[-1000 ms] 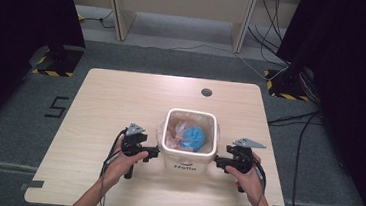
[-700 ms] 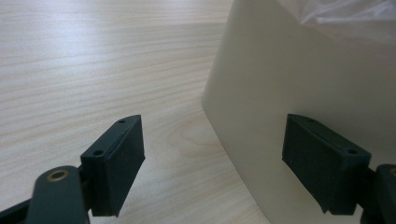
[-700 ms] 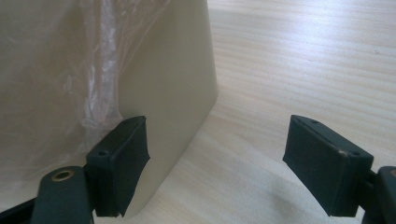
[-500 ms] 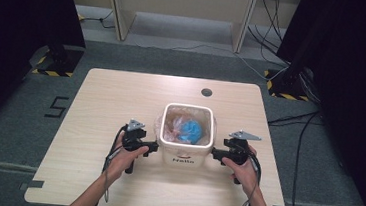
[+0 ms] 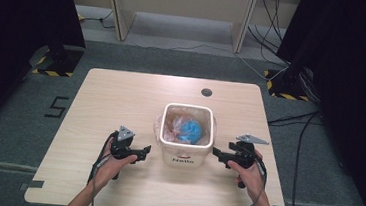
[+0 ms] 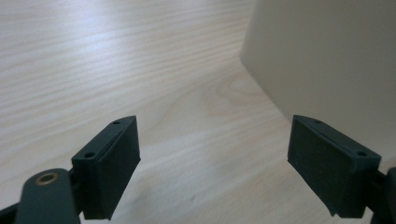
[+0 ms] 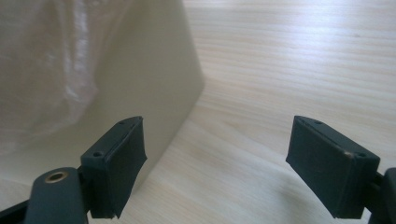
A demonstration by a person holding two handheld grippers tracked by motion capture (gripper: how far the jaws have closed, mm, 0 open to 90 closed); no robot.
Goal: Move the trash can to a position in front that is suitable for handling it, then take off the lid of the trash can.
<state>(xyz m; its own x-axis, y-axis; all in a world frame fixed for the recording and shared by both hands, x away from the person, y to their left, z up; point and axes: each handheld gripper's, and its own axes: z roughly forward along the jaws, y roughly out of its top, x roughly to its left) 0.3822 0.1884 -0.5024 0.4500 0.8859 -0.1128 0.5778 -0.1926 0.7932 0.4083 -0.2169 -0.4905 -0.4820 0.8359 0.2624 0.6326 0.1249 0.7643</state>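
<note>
A small cream bin [image 5: 186,143] stands on the light wooden surface [image 5: 111,101], a little toward the near edge and roughly midway between the left and right edges. It is lined with a clear plastic bag [image 5: 174,122], and something blue [image 5: 191,131] lies inside with other crumpled contents that are hard to make out. Dark lettering marks the wall of the bin that faces the near edge.

The left tongs [image 5: 142,152] are held low just beside the bin's left wall, pointing toward it. In the left gripper view the left tongs [image 6: 215,163] are spread wide with nothing between them, and the bin's plain wall [image 6: 327,60] rises at the right, apart from them.

The right tongs [image 5: 216,156] sit just beside the bin's right wall, pointing at it. In the right gripper view the right tongs [image 7: 217,163] are likewise wide apart and hold nothing; the bin's corner [image 7: 154,79] and the bag's film [image 7: 51,60] stand close ahead at the left.

A dark round hole [image 5: 206,92] sits near the far edge.
</note>
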